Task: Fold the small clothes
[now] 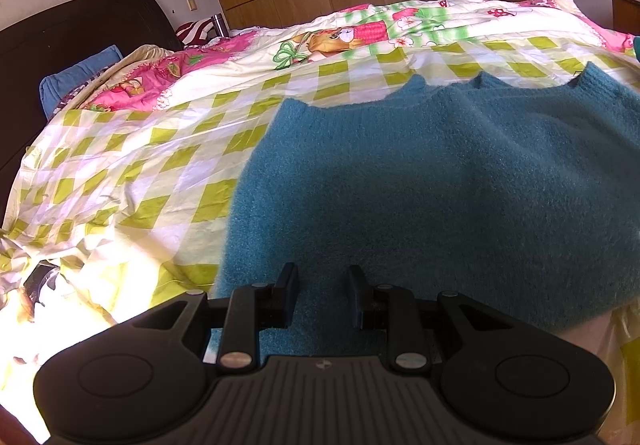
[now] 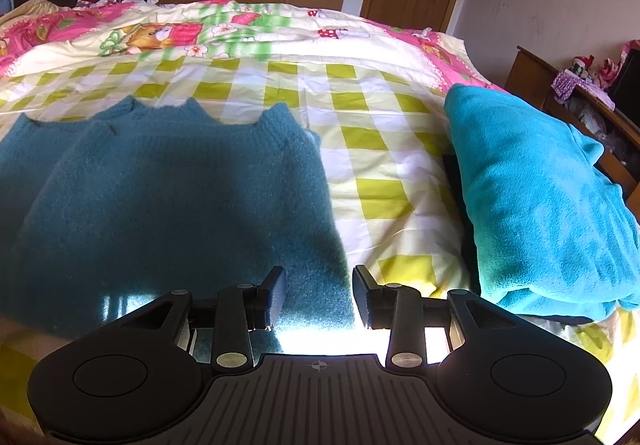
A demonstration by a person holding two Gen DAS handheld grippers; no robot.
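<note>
A small teal knit sweater (image 1: 420, 181) is lying flat on a bed (image 1: 132, 149) covered in a green-and-white checked quilt, its hem nearest the cameras. The left gripper (image 1: 322, 295) is hovering over the hem's left part, jaws parted and holding nothing. The right gripper (image 2: 319, 295) is sitting at the hem's right corner, jaws likewise apart and empty. A brighter turquoise fleece bundle (image 2: 540, 205) is resting well apart to the right. To fold neatly, each gripper should probably be pinching both layers near a hem corner, lifting together and keeping the edge taut and level.
</note>
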